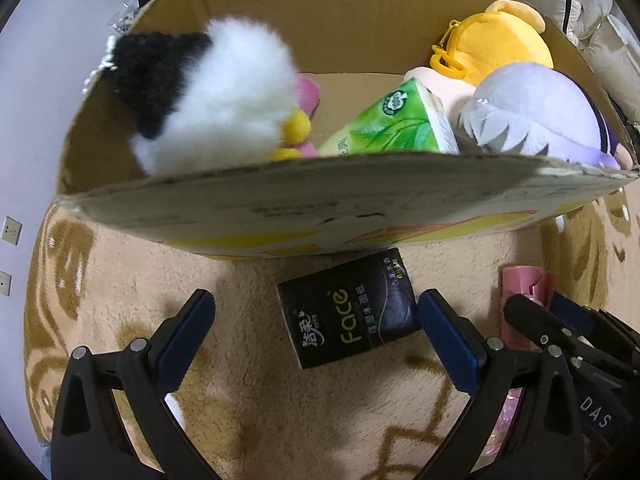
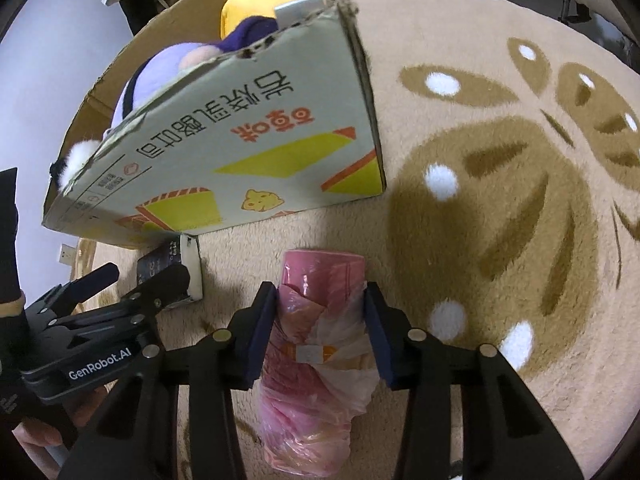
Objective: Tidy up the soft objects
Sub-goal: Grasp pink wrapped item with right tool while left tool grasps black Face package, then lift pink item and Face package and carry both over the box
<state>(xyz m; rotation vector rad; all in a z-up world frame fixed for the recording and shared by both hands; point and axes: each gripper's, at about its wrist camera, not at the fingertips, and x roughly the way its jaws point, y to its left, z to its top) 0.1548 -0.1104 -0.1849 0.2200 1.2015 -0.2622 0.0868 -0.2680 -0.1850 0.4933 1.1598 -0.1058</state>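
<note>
A cardboard box [image 1: 280, 212] stands on the rug and holds a black-and-white plush [image 1: 200, 96], a green tissue pack [image 1: 396, 128], a yellow plush [image 1: 500, 36] and a lilac plush [image 1: 536, 112]. A black tissue pack [image 1: 348, 312] lies on the rug before the box. My left gripper [image 1: 316, 312] is open around it, fingers apart from it. My right gripper [image 2: 320, 304] is shut on a pink roll in a plastic bag [image 2: 320, 344] that lies on the rug. The box [image 2: 224, 148] and black pack [image 2: 176, 264] show at left in the right wrist view.
The beige rug with brown pattern [image 2: 500, 184] spreads to the right of the box. The left gripper's body [image 2: 92, 328] sits close on the left of the right one. A white wall with sockets [image 1: 10, 232] is at the left.
</note>
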